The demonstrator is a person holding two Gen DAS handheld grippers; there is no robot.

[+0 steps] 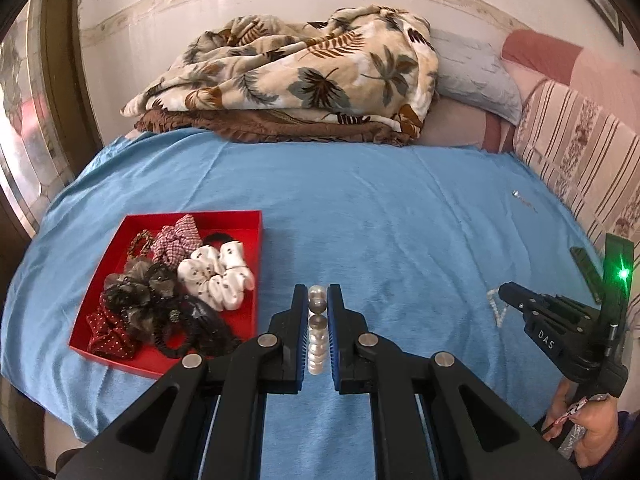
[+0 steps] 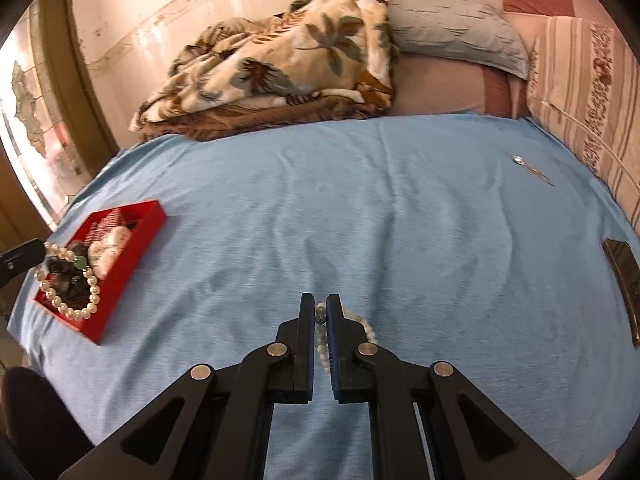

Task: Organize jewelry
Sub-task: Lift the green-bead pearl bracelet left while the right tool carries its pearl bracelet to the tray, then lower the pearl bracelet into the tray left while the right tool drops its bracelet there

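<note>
My left gripper [image 1: 318, 294] is shut on a pearl bracelet [image 1: 317, 344], held between its blue pads above the blue bedspread, just right of the red tray [image 1: 256, 236]. In the right wrist view that bracelet [image 2: 72, 280] hangs as a loop in front of the red tray [image 2: 156, 216]. My right gripper [image 2: 320, 306] is shut on a second bead bracelet [image 2: 366, 326] low over the bedspread. It shows in the left wrist view [image 1: 505, 292] at the right with beads [image 1: 498, 310] hanging from it. A small silver piece [image 1: 524, 200] lies far right on the spread [image 2: 532, 168].
The red tray holds several scrunchies and hair ties [image 1: 212, 276]. A folded leaf-print blanket [image 1: 288, 76] and pillows [image 1: 476, 72] lie at the back. A striped cushion [image 1: 580, 160] lines the right side. A dark phone [image 2: 624, 280] lies at the right edge.
</note>
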